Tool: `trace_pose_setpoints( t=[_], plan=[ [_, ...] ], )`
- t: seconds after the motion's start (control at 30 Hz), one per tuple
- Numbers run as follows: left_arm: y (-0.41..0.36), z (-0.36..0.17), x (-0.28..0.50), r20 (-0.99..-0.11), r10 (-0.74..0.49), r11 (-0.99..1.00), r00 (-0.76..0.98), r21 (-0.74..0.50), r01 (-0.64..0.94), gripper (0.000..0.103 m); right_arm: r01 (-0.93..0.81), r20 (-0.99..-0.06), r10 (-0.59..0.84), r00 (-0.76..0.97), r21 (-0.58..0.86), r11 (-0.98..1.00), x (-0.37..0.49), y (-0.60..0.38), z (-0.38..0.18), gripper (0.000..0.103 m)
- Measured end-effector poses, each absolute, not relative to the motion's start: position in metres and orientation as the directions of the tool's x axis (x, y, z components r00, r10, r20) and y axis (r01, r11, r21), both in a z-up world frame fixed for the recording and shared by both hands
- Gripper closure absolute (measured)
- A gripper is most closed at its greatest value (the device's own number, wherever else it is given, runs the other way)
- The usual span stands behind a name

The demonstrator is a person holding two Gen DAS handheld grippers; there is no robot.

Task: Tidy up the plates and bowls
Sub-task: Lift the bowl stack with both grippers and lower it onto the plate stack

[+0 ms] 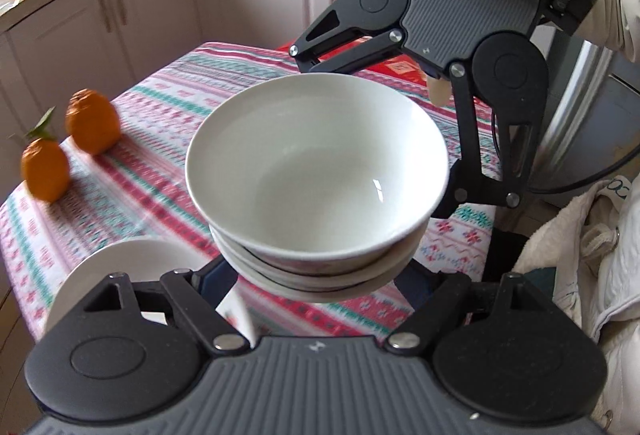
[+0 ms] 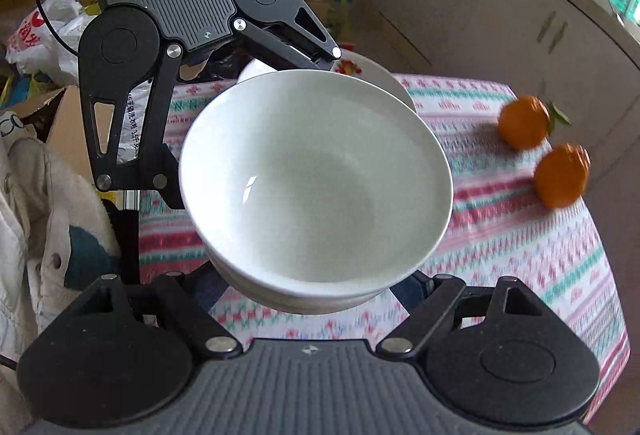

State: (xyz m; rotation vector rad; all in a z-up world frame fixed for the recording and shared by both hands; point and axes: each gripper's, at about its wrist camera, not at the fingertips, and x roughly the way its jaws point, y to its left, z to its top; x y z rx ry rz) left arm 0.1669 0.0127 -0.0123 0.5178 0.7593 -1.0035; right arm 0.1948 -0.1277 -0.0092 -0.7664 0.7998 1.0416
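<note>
The bowls (image 1: pixel 316 171), nested in a stack, hang between both grippers above the tablecloth (image 1: pixel 160 107). The left gripper (image 1: pixel 316 275) and the right gripper (image 2: pixel 312 299) each have jaws spread against the stack's sides, gripping it. A plate (image 1: pixel 120 267) lies just beyond the left jaws.

Your clearances: the stack of white bowls (image 1: pixel 316 171) sits mid-air over the patterned tablecloth (image 1: pixel 160 107), boxed in by the left gripper (image 1: pixel 320 275) on its near side and the right gripper (image 1: pixel 384 83) on its far side. Left flank blocked by a white plate (image 1: pixel 120 259) beside your left gripper. Two oranges (image 1: pixel 68 143) occupy the cloth's far-left edge. Open cloth lies between bowls and oranges. A jacket (image 1: pixel 580 235) crowds the table's right side.
</note>
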Motion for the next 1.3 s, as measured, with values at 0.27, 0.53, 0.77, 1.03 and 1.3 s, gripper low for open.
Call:
trace_pose_setpoints(
  t=[0.27, 0.53, 0.77, 1.03, 1.3],
  plan=[
    [0.053, 0.002, 0.174, -0.756, -0.498, 0.56, 0.424, 0.093, 0.824, 0.019, -0.959, -0.84, 0.468, 0.274, -0.2, 0.202, 0.22, -0.08, 0.001, 0.014],
    [0.088, -0.001, 0.192, -0.768, -0.433, 0.634, 0.472, 0.112, 0.765, 0.019, -0.971, -0.841, 0.484, 0.24, -0.205, 0.124, 0.249, -0.036, -0.008, 0.014],
    [0.104, -0.013, 0.206, -0.784, -0.406, 0.668, 0.47, 0.096, 0.738, 0.019, -0.981, -0.852, 0.486, 0.194, -0.16, 0.112, 0.274, -0.017, -0.022, 0.014],
    [0.109, -0.022, 0.217, -0.786, -0.415, 0.681, 0.458, 0.065, 0.729, 0.019, -0.986, -0.86, 0.484, 0.16, -0.114, 0.125, 0.29, -0.013, -0.031, 0.014],
    [0.111, -0.025, 0.219, -0.785, -0.424, 0.689, 0.452, 0.045, 0.723, 0.019, -0.986, -0.861, 0.487, 0.146, -0.088, 0.14, 0.293, -0.014, -0.033, 0.014]
  ],
)
